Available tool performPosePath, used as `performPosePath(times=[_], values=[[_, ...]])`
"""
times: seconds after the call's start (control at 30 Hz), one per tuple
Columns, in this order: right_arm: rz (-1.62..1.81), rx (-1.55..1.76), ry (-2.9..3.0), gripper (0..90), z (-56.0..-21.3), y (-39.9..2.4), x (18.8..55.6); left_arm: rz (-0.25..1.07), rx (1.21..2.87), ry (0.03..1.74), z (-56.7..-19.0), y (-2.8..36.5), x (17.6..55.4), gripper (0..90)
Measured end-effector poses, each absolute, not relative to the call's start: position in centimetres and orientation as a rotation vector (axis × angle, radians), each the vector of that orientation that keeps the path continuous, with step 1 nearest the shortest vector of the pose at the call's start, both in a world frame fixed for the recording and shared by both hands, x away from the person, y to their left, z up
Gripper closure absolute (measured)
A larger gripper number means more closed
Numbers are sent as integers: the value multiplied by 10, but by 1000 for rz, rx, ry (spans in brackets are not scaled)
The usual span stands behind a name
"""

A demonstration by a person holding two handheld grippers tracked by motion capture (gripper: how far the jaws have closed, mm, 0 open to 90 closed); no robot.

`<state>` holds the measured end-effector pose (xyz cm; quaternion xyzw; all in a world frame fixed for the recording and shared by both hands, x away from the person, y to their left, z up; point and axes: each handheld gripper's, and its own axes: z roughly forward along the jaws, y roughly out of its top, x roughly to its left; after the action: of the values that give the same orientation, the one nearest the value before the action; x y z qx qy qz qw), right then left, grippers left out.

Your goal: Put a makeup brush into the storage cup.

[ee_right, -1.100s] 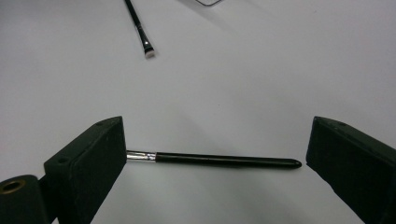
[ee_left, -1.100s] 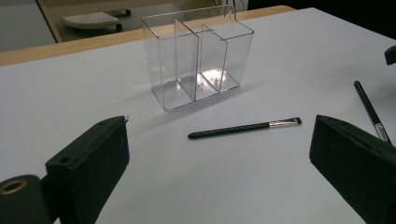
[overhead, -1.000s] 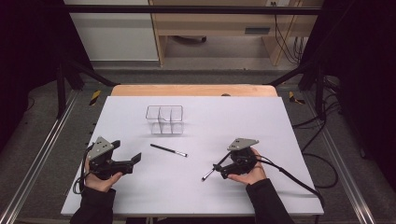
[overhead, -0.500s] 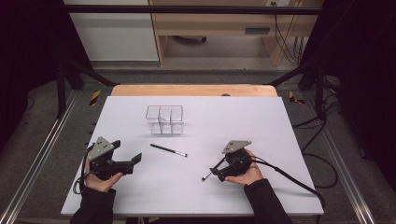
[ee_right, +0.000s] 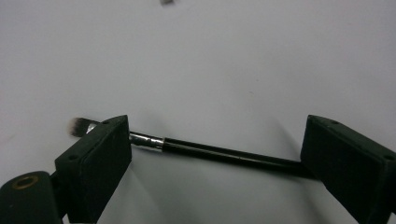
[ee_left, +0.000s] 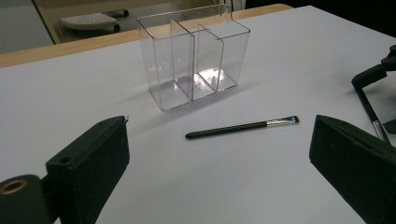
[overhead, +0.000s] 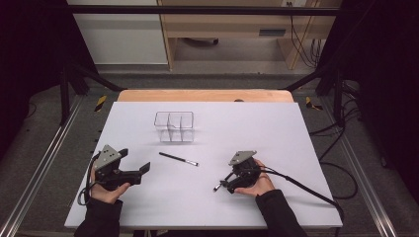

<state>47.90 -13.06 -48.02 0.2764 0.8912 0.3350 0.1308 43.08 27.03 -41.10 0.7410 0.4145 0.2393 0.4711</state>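
A clear three-compartment organizer (overhead: 174,126) (ee_left: 196,56) stands empty at the back middle of the white table (overhead: 296,128). A black makeup brush (overhead: 178,159) (ee_left: 240,127) lies flat in front of it. My left gripper (overhead: 144,170) (ee_left: 219,172) rests open at the front left, jaws wide, pointing at that brush from a distance. My right gripper (overhead: 223,185) (ee_right: 217,135) is low over a second black brush (ee_right: 210,153) (overhead: 216,188) lying on the table. Its jaws have just been closing a little. They stand wide, the brush runs between them, and the pads do not press on it.
A wooden strip (overhead: 205,95) borders the table's far edge. Metal rails (overhead: 34,173) run along both sides, and cables (overhead: 341,173) trail off to the right. Bare white surface surrounds the organizer and both brushes.
My right gripper has sunk toward the table and shifted slightly left over the second brush. The left gripper, the organizer and the middle brush have stayed put.
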Motion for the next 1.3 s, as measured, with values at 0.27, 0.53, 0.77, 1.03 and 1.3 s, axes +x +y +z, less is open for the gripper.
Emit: performPosePath(times=[0.27, 0.53, 0.77, 1.03, 1.3], values=[[981, 817, 2609, 175, -481, -131, 479, 582, 1819, 1010, -411, 270, 431, 42], [987, 855, 2603, 230, -480, -131, 478, 578, 1825, 1005, -411, 270, 431, 43], [982, 871, 2593, 317, -478, -131, 473, 576, 1830, 1002, -412, 269, 431, 45], [967, 896, 2587, 431, -476, -131, 469, 575, 1831, 1001, -412, 269, 431, 44], [950, 908, 2590, 549, -473, -132, 467, 574, 1831, 999, -412, 269, 431, 46]])
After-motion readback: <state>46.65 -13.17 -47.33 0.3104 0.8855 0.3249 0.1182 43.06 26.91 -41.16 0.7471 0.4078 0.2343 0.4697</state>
